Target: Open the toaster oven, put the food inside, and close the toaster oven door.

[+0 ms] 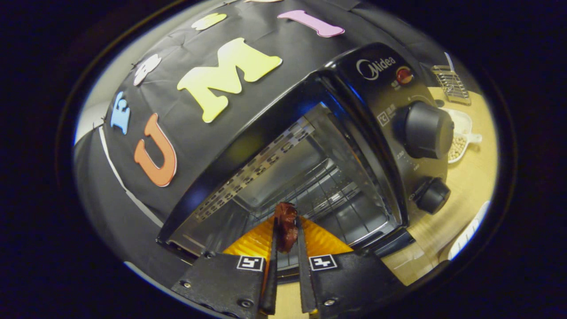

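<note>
The gripper [287, 230] is pinched tight on the food [286, 227] (a dark, glazed, probably soft, light and slippery morsel, best held mid-body) between the fingertips, with the toaster oven [310, 177] standing open just ahead.

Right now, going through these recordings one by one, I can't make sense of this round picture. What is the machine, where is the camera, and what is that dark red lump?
There is no robot arm: a person holds a two-finger gripper, and the camera rides on it, looking forward along its fingers. Both fingers press on the dark red piece of food. Just beyond them stands a black toaster oven with its door open, so you see the wire rack inside. The oven sits on a wooden table. Beyond the oven's knobs lies a white dish of small pale beads or beans.
</note>
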`<state>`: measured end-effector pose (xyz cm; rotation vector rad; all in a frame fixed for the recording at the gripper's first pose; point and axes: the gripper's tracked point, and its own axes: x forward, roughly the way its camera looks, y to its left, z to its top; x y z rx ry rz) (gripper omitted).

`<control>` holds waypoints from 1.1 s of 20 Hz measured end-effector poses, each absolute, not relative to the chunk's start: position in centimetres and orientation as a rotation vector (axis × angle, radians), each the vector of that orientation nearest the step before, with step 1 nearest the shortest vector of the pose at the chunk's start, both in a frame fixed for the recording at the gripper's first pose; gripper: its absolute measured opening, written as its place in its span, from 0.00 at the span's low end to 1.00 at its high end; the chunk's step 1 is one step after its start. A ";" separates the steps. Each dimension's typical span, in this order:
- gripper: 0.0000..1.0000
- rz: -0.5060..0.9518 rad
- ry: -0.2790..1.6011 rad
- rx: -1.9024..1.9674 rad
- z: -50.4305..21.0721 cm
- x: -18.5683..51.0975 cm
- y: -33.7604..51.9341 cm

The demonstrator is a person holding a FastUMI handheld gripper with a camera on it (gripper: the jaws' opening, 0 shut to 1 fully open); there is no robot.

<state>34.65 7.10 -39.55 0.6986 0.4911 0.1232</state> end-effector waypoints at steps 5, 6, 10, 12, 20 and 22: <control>0.46 0.074 0.526 0.511 -39.8 33.6 5.6; 0.53 0.081 0.514 0.482 -39.2 33.3 5.4; 0.73 0.049 0.492 0.340 -37.8 30.3 4.0; 0.76 0.041 0.475 0.294 -37.0 28.3 3.5; 0.95 0.046 0.387 0.067 -34.5 19.9 3.4; 0.97 0.046 0.394 0.045 -34.9 17.7 4.1</control>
